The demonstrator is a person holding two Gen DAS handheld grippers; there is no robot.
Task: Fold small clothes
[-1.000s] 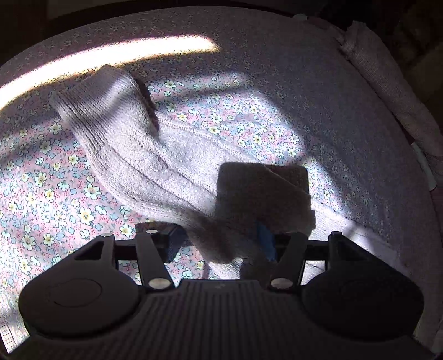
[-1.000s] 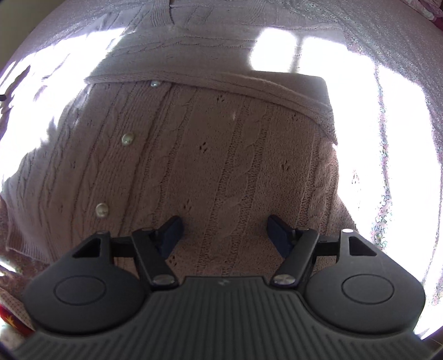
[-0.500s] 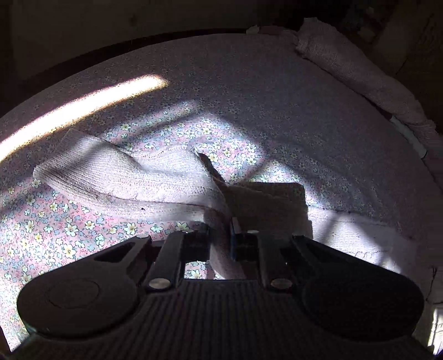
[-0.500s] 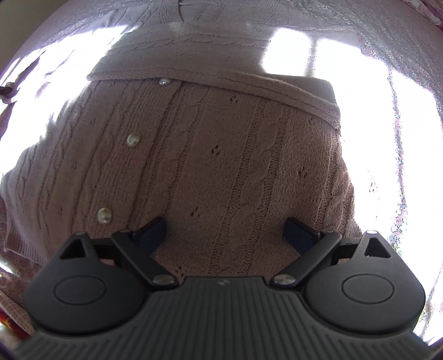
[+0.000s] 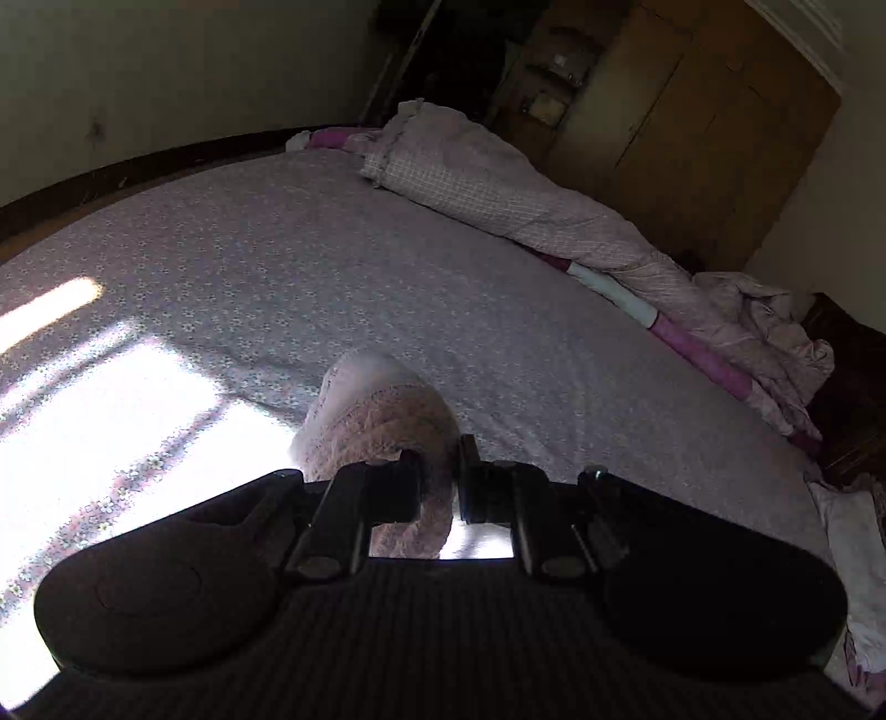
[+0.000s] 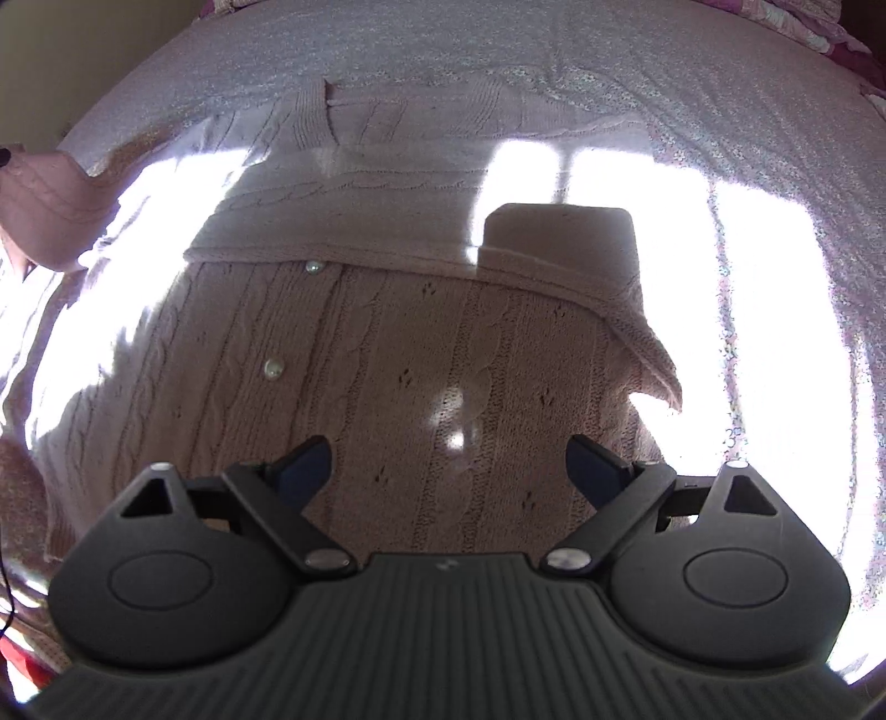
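Note:
A pink cable-knit cardigan (image 6: pixel 421 343) with pearl buttons (image 6: pixel 272 366) lies flat on the floral bed sheet (image 6: pixel 554 50), its top part folded down. My left gripper (image 5: pixel 437 471) is shut on the cardigan's sleeve (image 5: pixel 382 410) and holds it raised above the bed. That lifted sleeve also shows at the left edge of the right wrist view (image 6: pixel 44 210). My right gripper (image 6: pixel 448 459) hovers just over the cardigan's body with jaws wide and closing slightly. The knit lies beneath them, and the fingertips (image 6: pixel 310 459) do not press on it.
The floral sheet (image 5: pixel 387 266) stretches ahead, with bright sun patches at the left. A rolled pink quilt (image 5: pixel 498 188) and crumpled bedding (image 5: pixel 764 343) run along the bed's far right side. A wooden wardrobe (image 5: pixel 692 127) stands behind.
My left gripper closed on the sleeve, then lifted it off the bed and tilted up towards the room. My right gripper opened wider and rose a little above the cardigan.

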